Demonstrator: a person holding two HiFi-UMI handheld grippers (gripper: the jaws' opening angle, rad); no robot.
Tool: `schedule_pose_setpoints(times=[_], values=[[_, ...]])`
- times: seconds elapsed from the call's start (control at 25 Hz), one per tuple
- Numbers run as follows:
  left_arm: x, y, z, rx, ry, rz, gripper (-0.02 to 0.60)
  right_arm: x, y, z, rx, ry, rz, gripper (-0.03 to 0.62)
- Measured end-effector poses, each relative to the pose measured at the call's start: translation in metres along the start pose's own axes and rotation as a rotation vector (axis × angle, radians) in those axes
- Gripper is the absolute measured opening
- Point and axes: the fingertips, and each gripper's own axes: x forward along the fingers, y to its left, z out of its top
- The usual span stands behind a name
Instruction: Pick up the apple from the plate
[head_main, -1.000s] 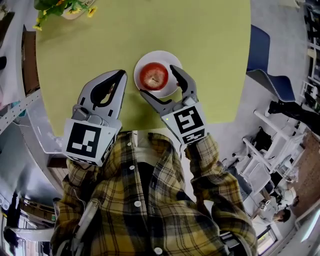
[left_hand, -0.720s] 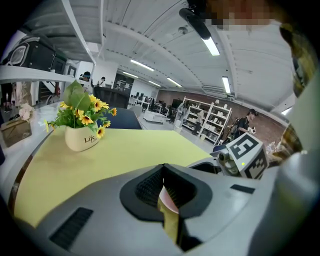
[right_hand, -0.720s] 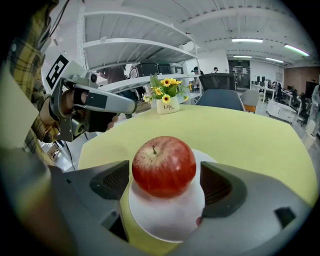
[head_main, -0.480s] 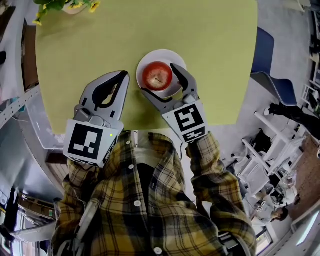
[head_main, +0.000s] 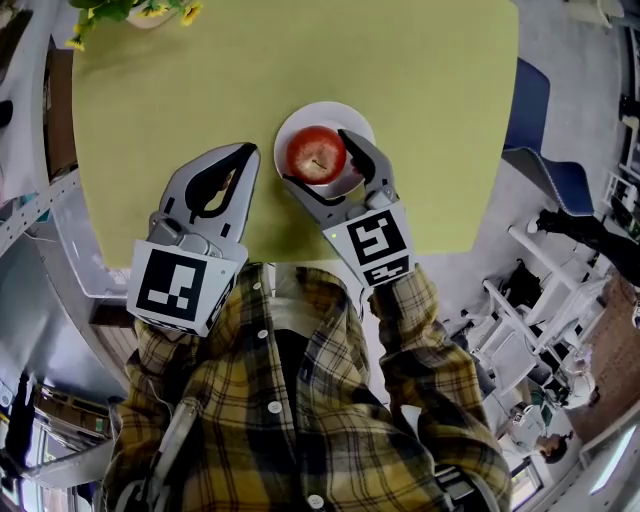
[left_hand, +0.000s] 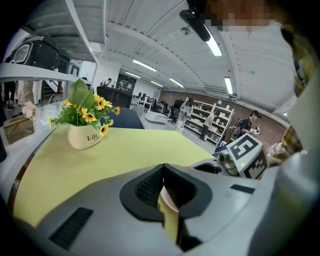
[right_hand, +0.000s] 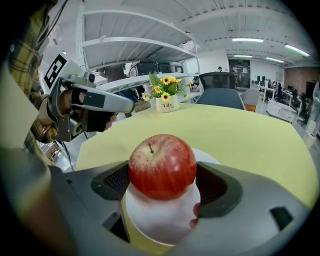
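Since a second ago, the right tongs (head_main: 318, 162) have closed in on the apple (head_main: 316, 152). Back then they stood wider, out around the plate (head_main: 300, 115).

Everything sits on a big yellow-green table (head_main: 420, 80). The left tongs (head_main: 245, 152) hover over its near part, just beside the plate. They are closed with the tips touching, and they hold nothing. In the left gripper view the left tongs (left_hand: 162, 167) show only a thin slit lower down.

In the right gripper view, the right tongs (right_hand: 162, 176) grip the red apple (right_hand: 161, 162), with one dark pad on each side. The apple is right above the white plate (right_hand: 160, 222). I cannot tell if it touches the plate.

A small white flower pot (right_hand: 166, 103) with yellow flowers stands at the far edge of the table.
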Motion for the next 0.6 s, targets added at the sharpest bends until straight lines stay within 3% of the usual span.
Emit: schedule_pose_setpoints(times=[0.6], values=[[-0.002, -0.004, 0.011, 0.014, -0.014, -0.005, 0.008, -0.007, -0.007, 0.007, 0.063, -0.014, -0.008, 0.403]])
